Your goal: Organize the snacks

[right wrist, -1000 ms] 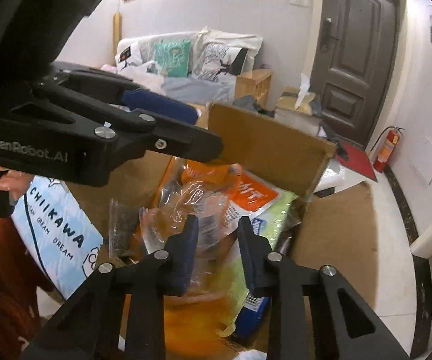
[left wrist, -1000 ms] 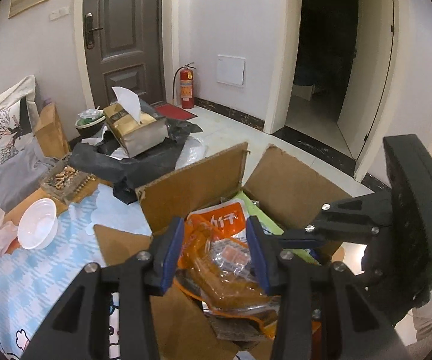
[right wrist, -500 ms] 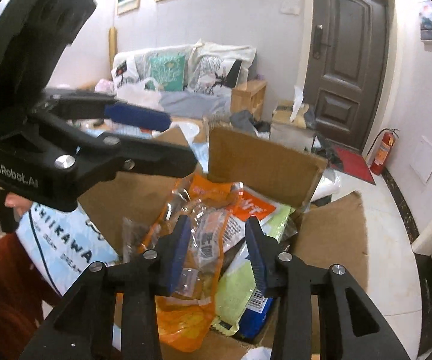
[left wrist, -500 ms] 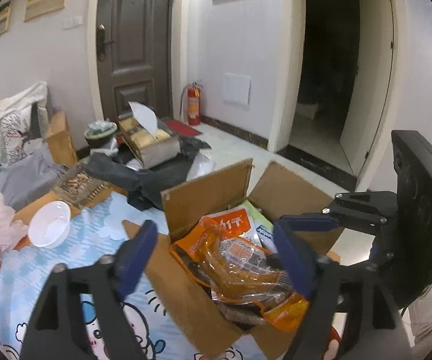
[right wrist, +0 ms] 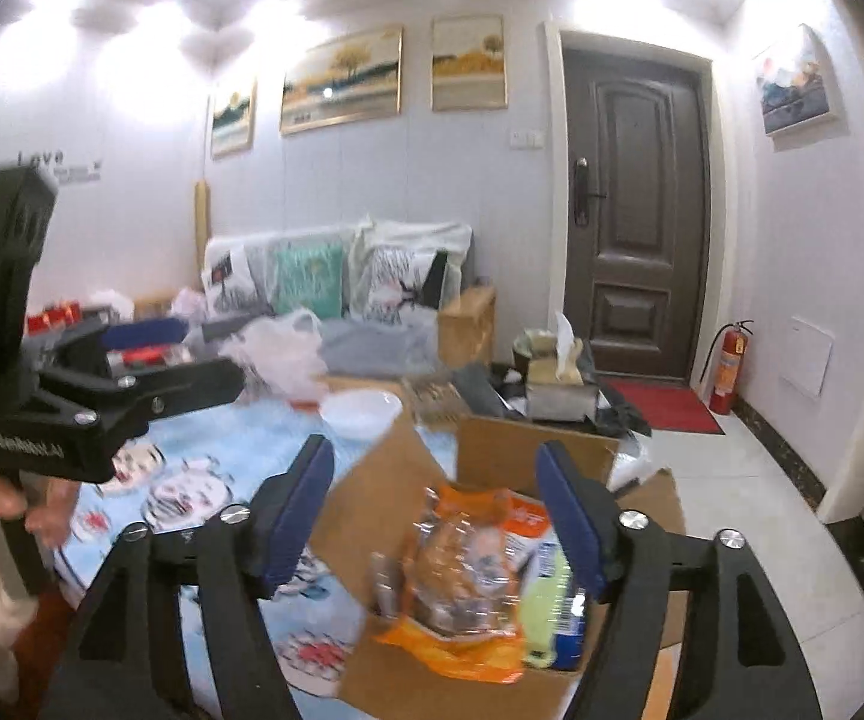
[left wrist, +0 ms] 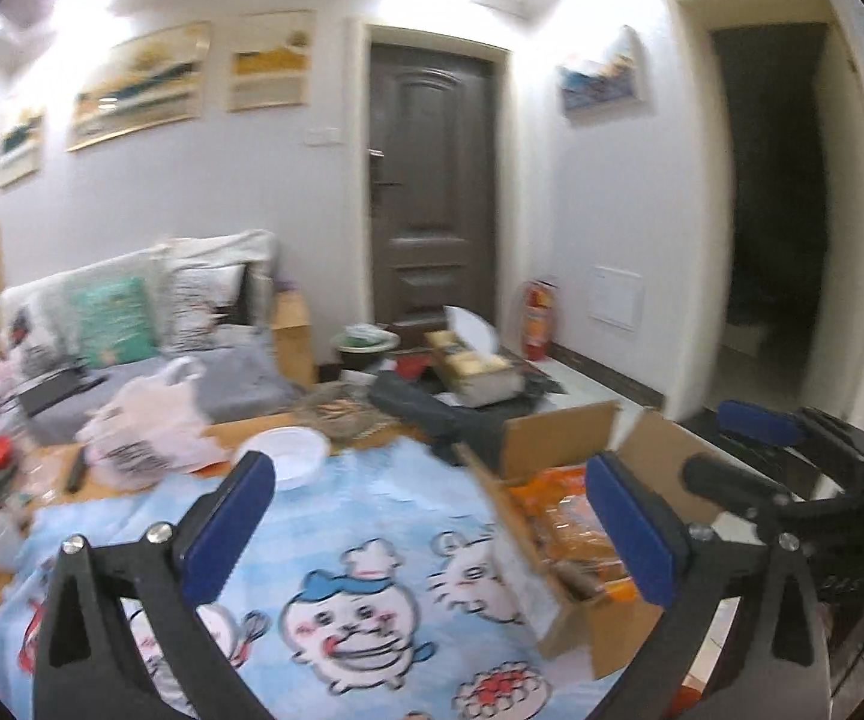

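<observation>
Both claws stand spread wide and hold nothing. Left claw (left wrist: pixel 429 516) hangs over the blue cartoon cloth (left wrist: pixel 336 546) on the bench, with the cardboard box (left wrist: pixel 558 606) just to its right. Right claw (right wrist: pixel 435 516) hangs above the open box (right wrist: pixel 480 690), where an orange snack bag (right wrist: pixel 462 576) lies on top of other packets. A white bowl (right wrist: pixel 360 411) sits on the cloth behind the box.
</observation>
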A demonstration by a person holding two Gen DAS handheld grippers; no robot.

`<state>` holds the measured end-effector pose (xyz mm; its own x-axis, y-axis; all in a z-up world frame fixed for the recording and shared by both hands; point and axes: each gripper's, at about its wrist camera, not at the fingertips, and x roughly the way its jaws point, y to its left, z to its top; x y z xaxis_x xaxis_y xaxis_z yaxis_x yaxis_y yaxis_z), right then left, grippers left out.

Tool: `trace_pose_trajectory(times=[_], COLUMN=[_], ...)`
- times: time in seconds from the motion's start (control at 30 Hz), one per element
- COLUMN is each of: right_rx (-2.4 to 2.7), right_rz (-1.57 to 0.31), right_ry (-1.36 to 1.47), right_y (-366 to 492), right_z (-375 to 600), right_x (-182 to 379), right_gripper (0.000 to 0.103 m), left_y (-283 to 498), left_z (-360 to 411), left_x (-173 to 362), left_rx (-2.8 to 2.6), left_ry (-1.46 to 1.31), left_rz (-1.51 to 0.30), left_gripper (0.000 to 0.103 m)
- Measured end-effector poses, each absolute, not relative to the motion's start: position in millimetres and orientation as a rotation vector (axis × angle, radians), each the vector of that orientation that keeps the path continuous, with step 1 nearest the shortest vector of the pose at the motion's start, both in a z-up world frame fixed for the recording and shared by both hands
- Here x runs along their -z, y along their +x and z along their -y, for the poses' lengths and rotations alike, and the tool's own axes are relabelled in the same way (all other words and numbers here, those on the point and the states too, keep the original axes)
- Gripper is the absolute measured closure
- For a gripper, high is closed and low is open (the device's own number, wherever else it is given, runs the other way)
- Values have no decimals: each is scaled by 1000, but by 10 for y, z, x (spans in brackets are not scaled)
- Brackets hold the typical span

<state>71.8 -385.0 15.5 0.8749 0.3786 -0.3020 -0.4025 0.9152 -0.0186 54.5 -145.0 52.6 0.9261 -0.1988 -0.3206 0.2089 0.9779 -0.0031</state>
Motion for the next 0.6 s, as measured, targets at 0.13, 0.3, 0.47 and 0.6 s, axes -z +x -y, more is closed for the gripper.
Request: trace_pose_trajectory(times=[0.13, 0.3, 0.47, 0.6], right_rx=[-394, -372, -370, -370], right_rz=[-286, -296, -317, -308], right_ry=[-62, -80, -63, -73], right_y=[619, 584, 534, 499], right_z=[3711, 3544, 3506, 3493], right_x=[-102, 66, 134, 99], right_gripper=[21, 0, 0, 0], left_y=[399, 422, 422, 425], left_z=[1228, 1078, 1005, 1001], left_x=[-405, -219, -114, -115], left_rx=[125, 92, 80, 73], left_ry=[18, -2, -13, -16], left_rz=[-329, -379, -400, -398], left_gripper=[1, 1, 1, 1])
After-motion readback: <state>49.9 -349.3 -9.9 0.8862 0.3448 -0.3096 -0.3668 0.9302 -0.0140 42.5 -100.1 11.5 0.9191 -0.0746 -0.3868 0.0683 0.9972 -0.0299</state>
